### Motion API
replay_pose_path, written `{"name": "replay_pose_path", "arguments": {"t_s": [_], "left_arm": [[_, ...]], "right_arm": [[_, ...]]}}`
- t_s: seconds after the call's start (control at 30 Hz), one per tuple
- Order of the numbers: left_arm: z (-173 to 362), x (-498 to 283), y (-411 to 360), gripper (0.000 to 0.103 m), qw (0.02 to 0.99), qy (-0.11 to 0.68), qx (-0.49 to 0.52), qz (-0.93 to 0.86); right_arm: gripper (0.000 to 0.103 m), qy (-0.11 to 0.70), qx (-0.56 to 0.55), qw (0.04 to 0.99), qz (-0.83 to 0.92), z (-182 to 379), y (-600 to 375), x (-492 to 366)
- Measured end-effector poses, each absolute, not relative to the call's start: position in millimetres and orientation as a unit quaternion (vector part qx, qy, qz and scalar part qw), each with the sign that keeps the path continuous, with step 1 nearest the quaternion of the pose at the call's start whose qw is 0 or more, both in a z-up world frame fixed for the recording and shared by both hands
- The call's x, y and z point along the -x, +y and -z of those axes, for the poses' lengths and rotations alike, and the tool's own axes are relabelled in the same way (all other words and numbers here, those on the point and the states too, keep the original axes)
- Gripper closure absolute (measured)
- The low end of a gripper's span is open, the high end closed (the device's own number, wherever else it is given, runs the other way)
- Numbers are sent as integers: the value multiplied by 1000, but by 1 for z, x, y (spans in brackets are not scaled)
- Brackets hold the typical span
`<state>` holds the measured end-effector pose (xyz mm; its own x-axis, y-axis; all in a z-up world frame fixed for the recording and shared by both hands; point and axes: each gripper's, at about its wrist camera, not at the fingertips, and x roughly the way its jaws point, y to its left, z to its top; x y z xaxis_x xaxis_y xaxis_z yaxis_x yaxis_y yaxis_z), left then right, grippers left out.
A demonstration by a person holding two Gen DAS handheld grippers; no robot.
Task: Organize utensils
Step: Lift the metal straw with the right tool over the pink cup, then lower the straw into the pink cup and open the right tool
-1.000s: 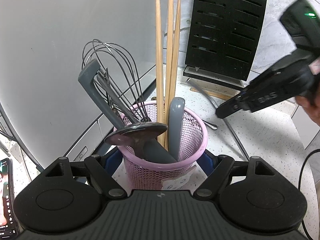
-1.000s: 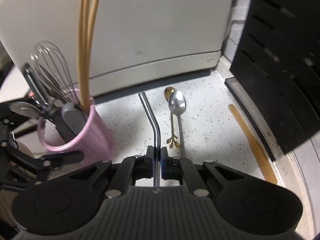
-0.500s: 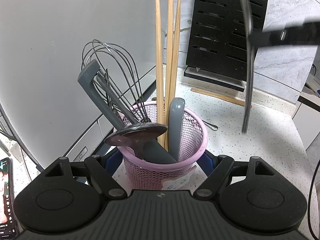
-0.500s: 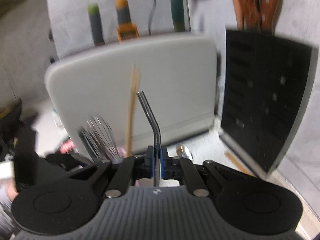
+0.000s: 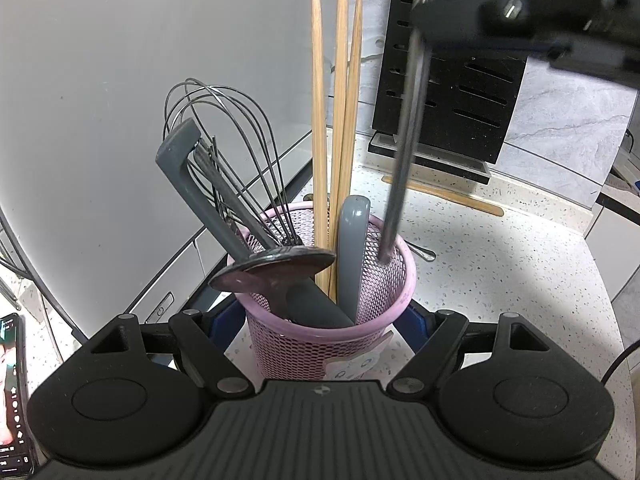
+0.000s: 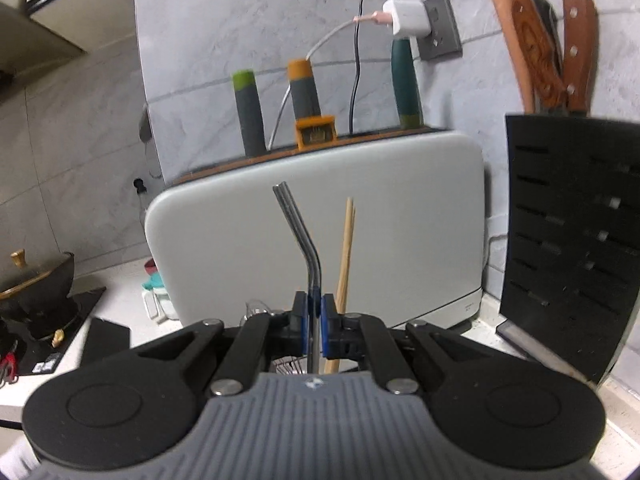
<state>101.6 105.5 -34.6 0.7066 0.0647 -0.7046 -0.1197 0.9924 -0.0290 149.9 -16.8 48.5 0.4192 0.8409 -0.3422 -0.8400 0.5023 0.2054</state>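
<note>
Right gripper clenched on bent metal straw, pads pinching it at lower part of the shaft, angled end sticking up and away from the tool. In left wrist view same straw hangs near-vertical beneath the right gripper, long axis running top to bottom, lower tip directly above pink mesh basket, at rim level on its far-right side, maybe just inside; can't tell depth w/ blur. So target lies straight below the right tool; probably just a short drop down the straw's own axis left.

Left gripper astride the basket, a finger on each side at its lower wall, seemingly steadying it; pad contact hidden by basket, so actual squeeze can't be told.

Straw: thin, shiny steel tube, one kink near the top. Basket crowded already: wire whisk, three wooden chopsticks, grey handles, a dark flat disc-like head; free gap only at right side where tip points.

Judgement: insertion step, nearly done. Risk: tip snagging the mesh or rim, or knocking the chopsticks.
</note>
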Motion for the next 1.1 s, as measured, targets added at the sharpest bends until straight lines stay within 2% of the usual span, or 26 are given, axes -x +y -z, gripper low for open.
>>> {"name": "replay_pose_path", "arguments": {"t_s": [0.57,0.9,1.1], "left_arm": [[35,-102,105,11,923,380,38,-51],[35,-102,105,11,923,380,37,-52],[35,-102,104,11,922,381,37,-50]], "right_arm": [[100,266,39,830,-489,-2,-5,-159],[100,290,7,818,-497,-4,-1,-165],[101,286,26,826,-486,-4,0,-162]]}}
